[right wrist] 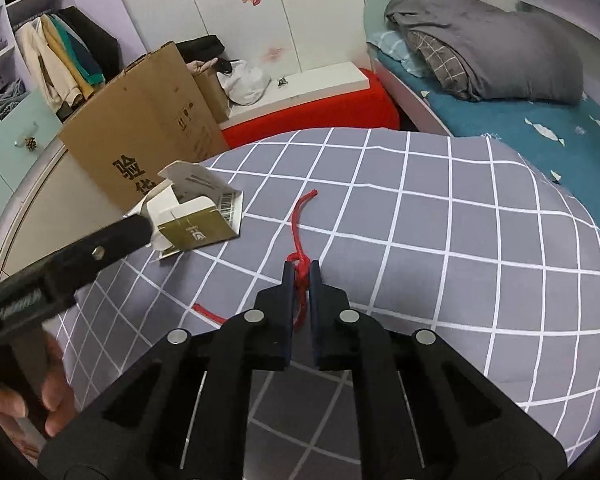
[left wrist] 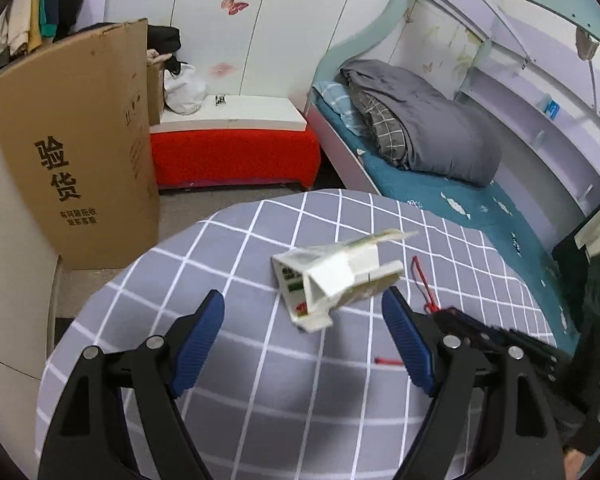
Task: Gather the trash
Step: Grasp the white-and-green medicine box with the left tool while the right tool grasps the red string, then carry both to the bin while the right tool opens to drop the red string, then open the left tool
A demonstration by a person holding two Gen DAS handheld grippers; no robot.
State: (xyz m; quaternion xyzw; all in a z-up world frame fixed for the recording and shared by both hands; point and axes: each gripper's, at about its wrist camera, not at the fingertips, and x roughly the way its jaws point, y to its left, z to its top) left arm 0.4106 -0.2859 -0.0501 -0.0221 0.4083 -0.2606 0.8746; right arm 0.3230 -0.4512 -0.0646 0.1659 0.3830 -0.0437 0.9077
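A crumpled white and gold carton point(left wrist: 334, 276) lies on the grey checked cloth point(left wrist: 228, 248). My left gripper point(left wrist: 304, 332) is open, its blue pads on either side of the carton's near end. The carton also shows in the right wrist view point(right wrist: 196, 216) with a left finger against it. My right gripper point(right wrist: 301, 272) is shut on a knotted red string point(right wrist: 300, 232) that trails forward over the cloth point(right wrist: 440, 240). The string also shows in the left wrist view point(left wrist: 422, 280).
A short red strip point(left wrist: 388, 361) lies on the cloth near my left gripper. A large cardboard sheet point(left wrist: 84, 140) stands at the left. A red bench point(left wrist: 236, 152) and a bed with a grey duvet point(left wrist: 420, 136) lie beyond.
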